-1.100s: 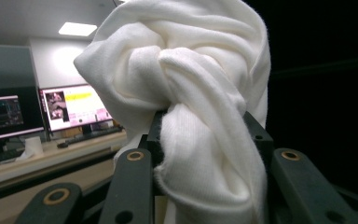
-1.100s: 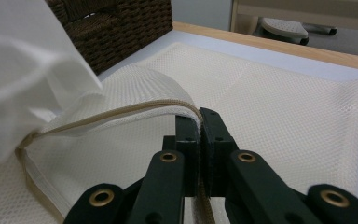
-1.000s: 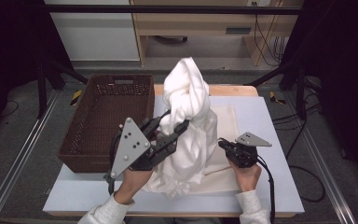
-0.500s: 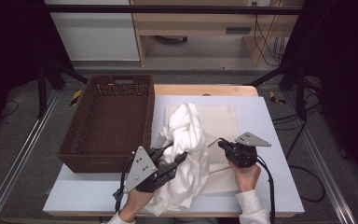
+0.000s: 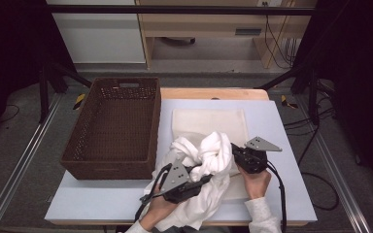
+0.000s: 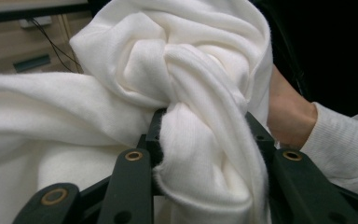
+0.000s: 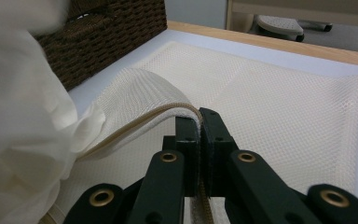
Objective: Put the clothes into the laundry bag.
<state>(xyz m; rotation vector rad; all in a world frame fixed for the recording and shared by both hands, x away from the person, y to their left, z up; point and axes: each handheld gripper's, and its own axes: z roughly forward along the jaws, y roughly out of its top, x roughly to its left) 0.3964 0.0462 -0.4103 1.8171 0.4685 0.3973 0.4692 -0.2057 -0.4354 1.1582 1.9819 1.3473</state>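
**Around the work area**

We see a pale blue table (image 5: pixel 281 126) with a wooden edge at its far side. An empty brown wicker basket (image 5: pixel 107 170) stands on its left part. Behind the table, on the grey floor, there is a wooden shelf unit (image 5: pixel 209 24), a white cabinet (image 5: pixel 97 34) and dark cables (image 5: pixel 277 43). A metal rail (image 5: pixel 19 170) runs along the left.

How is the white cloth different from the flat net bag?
The white cloth is bunched in a heap; the net bag lies mostly flat. The cloth is plain white and soft, the bag cream with a mesh weave. The left gripper holds the cloth, the right gripper the bag's edge. Both rest on the table.
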